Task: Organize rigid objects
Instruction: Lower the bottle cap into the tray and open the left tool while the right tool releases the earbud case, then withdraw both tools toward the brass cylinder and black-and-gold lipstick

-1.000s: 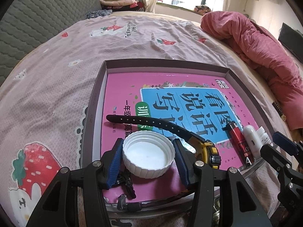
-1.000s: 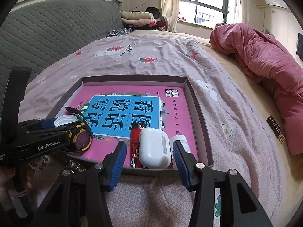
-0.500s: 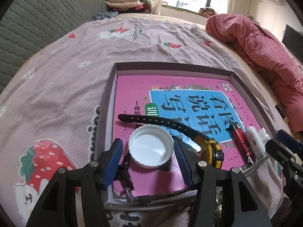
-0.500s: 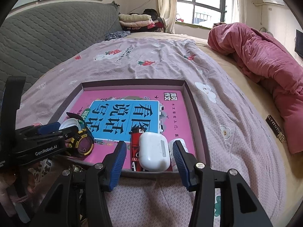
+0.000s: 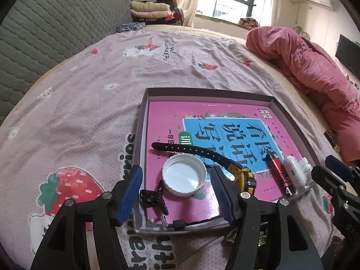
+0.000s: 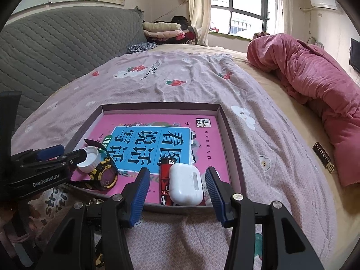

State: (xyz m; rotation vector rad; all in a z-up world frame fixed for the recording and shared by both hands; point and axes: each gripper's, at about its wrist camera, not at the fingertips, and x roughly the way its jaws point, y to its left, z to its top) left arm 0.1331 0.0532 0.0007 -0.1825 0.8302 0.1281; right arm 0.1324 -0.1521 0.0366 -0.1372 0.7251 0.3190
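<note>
left gripper (image 5: pixel 176 193) jaws opening around the white bottle cap (image 5: pixel 184 177) but not touching it, cap lying in the tray (image 5: pixel 144 121) beside the yellow watch (image 5: pixel 244 178), right gripper (image 6: pixel 177 191) spread wide, earbud case (image 6: pixel 185 184) sitting loose between its pads

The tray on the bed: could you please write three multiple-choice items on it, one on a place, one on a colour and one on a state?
1. Where does the white cap lie?
A. On the pink book in the tray
B. On the bedsheet
C. On the red quilt

2. What colour is the lighter?
A. Green
B. Red
C. Blue

3. How do the left tongs stand?
A. Clamped on the watch
B. Shut and empty
C. Opening, clear of the cap

Answers: 1 A, the cap sits on the book's cover; 2 B, its body is red; 3 C, gaps show on both sides.
</note>
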